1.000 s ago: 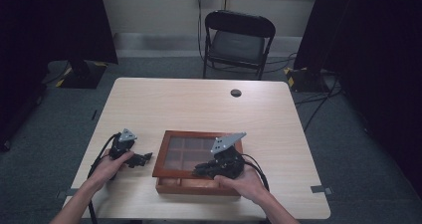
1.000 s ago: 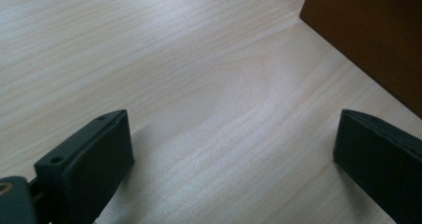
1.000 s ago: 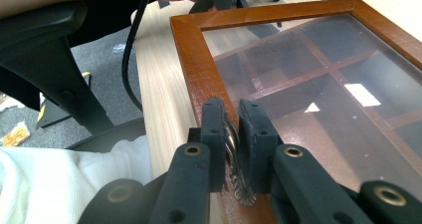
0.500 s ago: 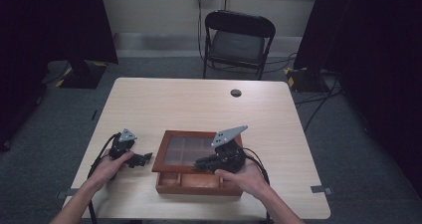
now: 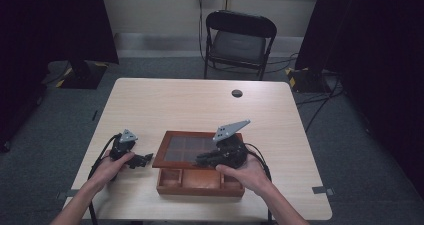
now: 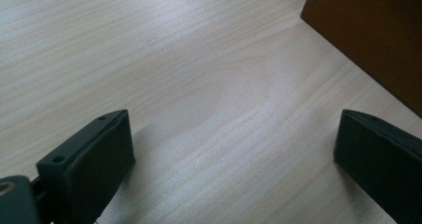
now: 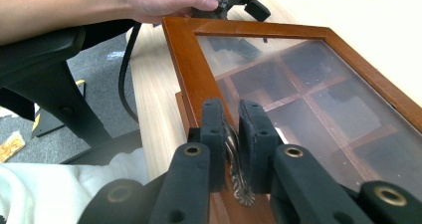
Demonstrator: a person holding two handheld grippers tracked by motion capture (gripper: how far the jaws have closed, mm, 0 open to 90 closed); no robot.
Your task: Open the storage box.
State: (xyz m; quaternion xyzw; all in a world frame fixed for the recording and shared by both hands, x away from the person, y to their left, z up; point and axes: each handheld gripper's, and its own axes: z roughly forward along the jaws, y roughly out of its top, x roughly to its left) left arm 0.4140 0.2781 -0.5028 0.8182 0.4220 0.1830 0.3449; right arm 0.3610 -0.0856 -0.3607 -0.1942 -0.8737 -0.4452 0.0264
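Observation:
A wooden compartment box (image 5: pixel 200 184) stands near the table's front edge. Its glass-paned lid (image 5: pixel 182 147) is tilted up at the front, so the front compartments show. My right gripper (image 5: pixel 204 160) is shut on the small brass handle (image 7: pixel 240 186) at the lid's front edge (image 7: pixel 186 59), with a jaw on either side of it (image 7: pixel 231 117). Left of the box, my left gripper (image 5: pixel 145 159) rests low over bare tabletop, open with nothing between its jaws (image 6: pixel 234 149). The box's dark side wall (image 6: pixel 368 40) lies just to its right.
A small dark round object (image 5: pixel 237 93) lies near the table's far edge. A black folding chair (image 5: pixel 239 40) stands behind the table. Cables trail from both grippers toward the front edge. The far half of the light wooden table (image 5: pixel 190 105) is bare.
The right gripper has risen, lifting the lid's front edge higher off the box. The left gripper has stayed where it was.

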